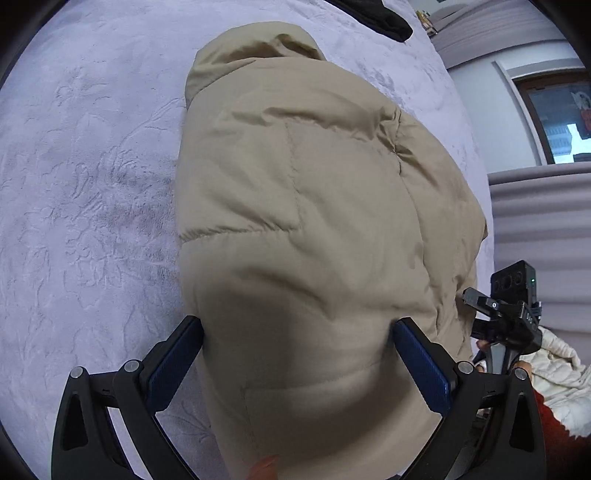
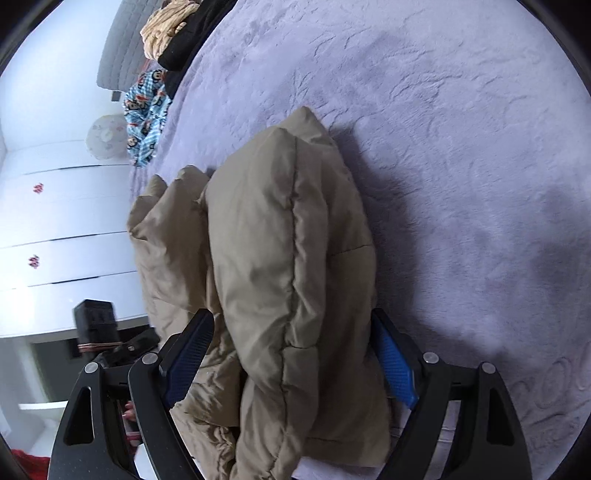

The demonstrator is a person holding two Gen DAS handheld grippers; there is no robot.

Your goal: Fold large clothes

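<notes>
The beige padded quilted jacket (image 1: 314, 206) is matt woven cloth, puffy, with stitched seams and fine wrinkles. The lilac plush bed cover (image 1: 92, 184) is soft, short-pile fabric with an embossed leaf pattern. The left gripper (image 1: 297, 363) and the right gripper (image 2: 293, 356) are matt black plastic with dull silver metal pivot pins; their jaws carry blue, finely ribbed rubbery pads. The white cabinet fronts (image 2: 66, 229) look smooth and slightly glossy.

1. One beige puffer jacket (image 1: 314, 206) on one lilac blanket (image 1: 92, 203).
2. Two grippers: the left gripper (image 1: 297, 360) and the right gripper (image 2: 293, 350).
3. One black garment (image 2: 188, 37).
4. One blue cartoon-print cloth (image 2: 146, 114).
5. One tan knitted piece (image 2: 162, 31).
</notes>
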